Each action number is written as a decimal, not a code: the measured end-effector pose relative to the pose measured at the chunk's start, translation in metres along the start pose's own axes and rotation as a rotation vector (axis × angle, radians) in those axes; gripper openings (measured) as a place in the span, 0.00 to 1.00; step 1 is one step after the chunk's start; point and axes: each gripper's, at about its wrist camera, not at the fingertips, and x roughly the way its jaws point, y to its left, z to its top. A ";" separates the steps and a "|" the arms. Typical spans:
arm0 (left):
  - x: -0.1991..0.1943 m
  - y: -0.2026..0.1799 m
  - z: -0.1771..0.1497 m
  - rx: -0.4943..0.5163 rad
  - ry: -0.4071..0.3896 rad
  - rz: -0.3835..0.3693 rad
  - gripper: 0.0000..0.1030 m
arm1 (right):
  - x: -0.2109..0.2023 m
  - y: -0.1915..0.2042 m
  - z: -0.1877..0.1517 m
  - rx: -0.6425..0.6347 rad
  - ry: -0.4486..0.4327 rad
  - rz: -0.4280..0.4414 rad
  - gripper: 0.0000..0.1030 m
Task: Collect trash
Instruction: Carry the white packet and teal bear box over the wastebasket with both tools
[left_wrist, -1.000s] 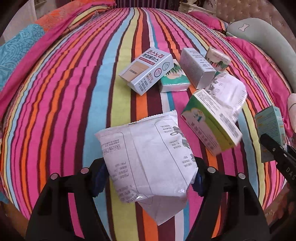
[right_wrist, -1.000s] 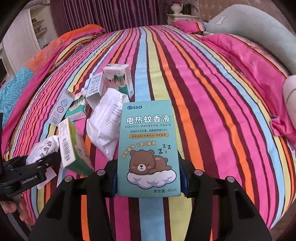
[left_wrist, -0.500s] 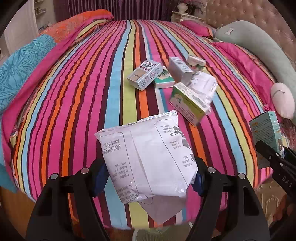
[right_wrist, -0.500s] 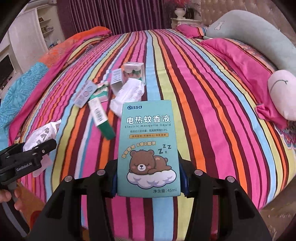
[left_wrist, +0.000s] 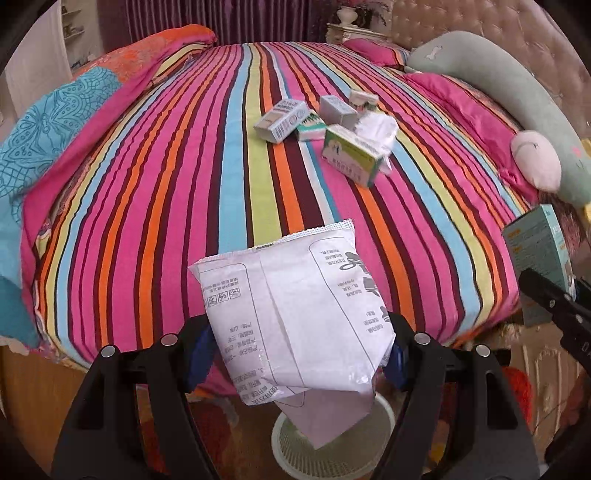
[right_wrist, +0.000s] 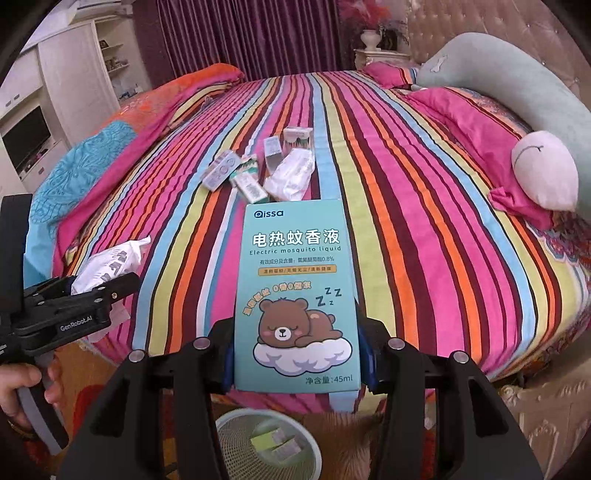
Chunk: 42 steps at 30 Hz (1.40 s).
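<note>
Below both grippers at 6 o'clock sits the bin (right_wrist: 267, 441); centre the left gripper (left_wrist: 295, 363), fingers clamping the pouch (left_wrist: 295, 317), and the right gripper (right_wrist: 297, 363), clamping the box (right_wrist: 297, 295), over it before letting go.

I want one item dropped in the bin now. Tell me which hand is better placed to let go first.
Left, probably. The left tool holds the white packet with its lower end hanging right over the bin. The right tool holds the blue box above the bed's edge, with the bin nearer the camera.
</note>
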 end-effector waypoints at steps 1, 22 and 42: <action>-0.002 -0.001 -0.005 0.006 0.002 -0.001 0.68 | -0.005 0.002 -0.007 -0.001 0.003 0.003 0.46; 0.017 -0.020 -0.150 0.073 0.142 -0.054 0.68 | -0.021 0.024 -0.108 -0.025 0.128 0.066 0.46; 0.084 -0.010 -0.204 -0.007 0.440 -0.100 0.68 | 0.044 0.023 -0.184 0.136 0.537 0.155 0.46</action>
